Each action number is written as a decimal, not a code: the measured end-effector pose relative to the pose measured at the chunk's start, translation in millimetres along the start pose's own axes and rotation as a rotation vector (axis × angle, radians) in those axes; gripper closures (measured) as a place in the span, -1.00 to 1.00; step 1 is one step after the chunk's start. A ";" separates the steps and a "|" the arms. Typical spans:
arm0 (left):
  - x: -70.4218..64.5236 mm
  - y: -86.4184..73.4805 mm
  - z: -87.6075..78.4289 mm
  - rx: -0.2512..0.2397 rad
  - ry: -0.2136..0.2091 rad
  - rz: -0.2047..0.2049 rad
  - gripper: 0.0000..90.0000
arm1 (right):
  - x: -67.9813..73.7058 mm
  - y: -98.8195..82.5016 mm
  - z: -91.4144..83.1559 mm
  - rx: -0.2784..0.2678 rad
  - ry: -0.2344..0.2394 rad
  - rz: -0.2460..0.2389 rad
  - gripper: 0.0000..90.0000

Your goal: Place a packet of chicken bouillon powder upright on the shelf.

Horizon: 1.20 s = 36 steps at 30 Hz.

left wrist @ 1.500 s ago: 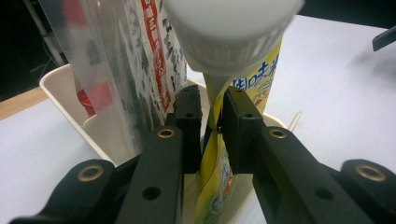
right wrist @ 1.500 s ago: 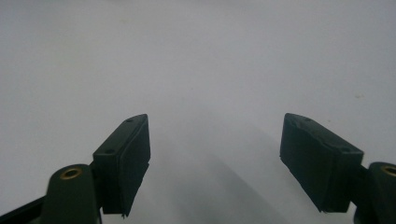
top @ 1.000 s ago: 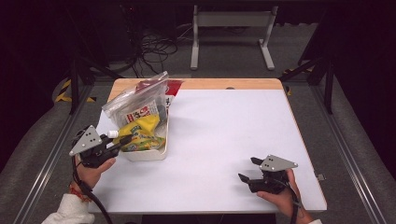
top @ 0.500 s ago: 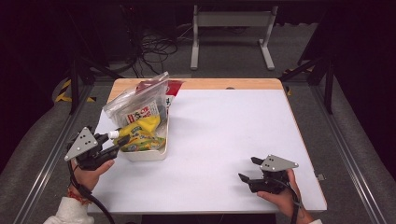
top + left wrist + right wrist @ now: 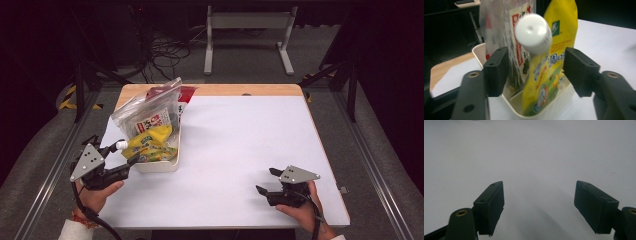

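The white rectangular tabletop (image 5: 250,150) had a light wooden strip (image 5: 225,90) along its far edge and stood on a grey carpeted floor (image 5: 380,130). Beyond it, a grey metal frame stand (image 5: 247,35) and a tangle of black cables (image 5: 165,52) lay in a dim, largely unlit room.

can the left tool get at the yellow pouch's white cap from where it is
Probably yes. The left tool has just been opening, and the white cap of the yellow pouch sits between its jaws untouched, sticking out over the white tub; nothing blocks it.
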<state>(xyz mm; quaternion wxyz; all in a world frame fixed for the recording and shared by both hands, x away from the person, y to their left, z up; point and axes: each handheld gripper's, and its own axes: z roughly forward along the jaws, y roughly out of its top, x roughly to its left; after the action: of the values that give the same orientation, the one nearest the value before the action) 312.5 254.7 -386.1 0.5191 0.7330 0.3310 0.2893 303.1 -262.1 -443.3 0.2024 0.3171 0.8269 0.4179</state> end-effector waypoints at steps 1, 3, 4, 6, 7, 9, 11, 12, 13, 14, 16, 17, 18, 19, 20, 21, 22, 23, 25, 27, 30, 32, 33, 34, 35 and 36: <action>-1.9 -1.3 -1.1 0.002 0.008 -0.011 -0.29 | 0.1 0.2 -0.5 -0.001 -0.001 -0.001 -0.45; -3.3 -3.6 -3.4 0.000 0.019 -0.028 -0.33 | 0.1 0.5 -1.2 -0.004 0.000 0.000 -0.46; -3.3 -3.6 -3.4 0.000 0.019 -0.028 -0.35 | -0.1 0.5 -1.4 -0.004 -0.002 -0.002 -0.46; -4.5 -6.0 -7.7 -0.007 0.041 -0.051 -0.39 | -0.4 0.5 -1.7 -0.004 -0.003 -0.001 -0.45; -4.6 -7.3 -9.3 -0.014 0.041 -0.065 -0.41 | -0.6 0.5 -2.1 -0.005 -0.004 -0.001 -0.46; -5.9 -9.9 -11.3 -0.018 0.043 -0.081 -0.45 | -0.6 0.7 -2.5 -0.006 -0.004 -0.001 -0.46; -8.4 -11.6 -11.8 -0.017 0.019 -0.078 -0.47 | -0.7 1.1 -2.7 -0.008 -0.005 -0.003 -0.46; -10.6 -12.3 -11.4 -0.013 0.013 -0.078 -0.48 | -0.9 1.2 -2.9 -0.009 -0.005 -0.003 -0.46; -12.6 -12.8 -10.7 -0.010 0.003 -0.071 -0.48 | -1.1 1.2 -2.9 -0.009 -0.005 -0.001 -0.46; -14.5 -13.2 -9.8 -0.005 -0.007 -0.064 -0.49 | -1.2 1.2 -2.8 -0.009 -0.005 0.000 -0.46; -17.5 -13.4 -7.8 0.002 -0.011 -0.059 -0.52 | -0.8 1.5 -2.9 -0.010 -0.004 -0.002 -0.46; -18.5 -13.4 -7.5 0.003 -0.006 -0.056 -0.52 | -0.7 1.6 -2.9 -0.011 -0.004 -0.002 -0.46; -19.5 -13.4 -7.5 0.003 0.000 -0.055 -0.52 | -0.6 1.8 -3.1 -0.011 -0.005 -0.003 -0.46; -21.0 -13.5 -8.1 -0.002 0.010 -0.060 -0.52 | -0.4 1.9 -3.2 -0.011 -0.005 -0.003 -0.46; -21.4 -13.3 -9.6 -0.007 0.018 -0.057 -0.52 | -0.5 1.9 -3.3 -0.012 -0.006 -0.005 -0.46; -21.8 -13.3 -10.7 -0.013 0.017 -0.063 -0.51 | -0.6 1.9 -3.4 -0.011 -0.006 -0.003 -0.46; -21.4 -12.9 -12.5 -0.021 0.022 -0.063 -0.50 | -0.7 1.8 -3.5 -0.010 -0.007 -0.001 -0.46; -21.7 -13.1 -13.6 -0.031 0.027 -0.068 -0.48 | -1.0 1.5 -3.4 -0.010 -0.005 -0.002 -0.46; -21.1 -13.6 -16.1 -0.035 0.021 -0.076 -0.44 | -1.5 1.3 -3.2 -0.009 -0.005 -0.001 -0.46; -20.3 -15.1 -17.4 -0.026 0.020 -0.087 -0.40 | -1.6 1.2 -3.0 -0.009 -0.006 -0.002 -0.46; -21.2 -16.3 -21.0 -0.015 0.049 -0.081 -0.37 | -1.3 1.3 -3.0 -0.007 -0.006 -0.002 -0.47; -20.8 -17.4 -25.6 -0.024 0.033 -0.073 -0.37 | -1.1 1.4 -3.1 -0.008 -0.005 -0.003 -0.47; -21.2 -18.1 -25.7 -0.024 0.034 -0.073 -0.37 | -1.3 1.2 -2.9 -0.007 -0.005 -0.004 -0.47; -21.5 -18.7 -25.2 -0.020 0.029 -0.072 -0.37 | -1.5 1.2 -2.6 -0.007 -0.006 -0.003 -0.47; -22.0 -19.1 -24.7 -0.019 0.019 -0.066 -0.37 | -1.6 1.3 -2.4 -0.006 -0.005 -0.003 -0.47; -23.7 -19.5 -24.1 -0.009 0.012 -0.060 -0.36 | -1.5 1.7 -2.2 -0.006 -0.006 -0.004 -0.47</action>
<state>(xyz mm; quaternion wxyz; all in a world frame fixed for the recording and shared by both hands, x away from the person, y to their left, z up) 275.9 254.6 -399.4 0.5290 0.7187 0.3546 0.2792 303.5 -263.7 -440.6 0.2066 0.3162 0.8256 0.4192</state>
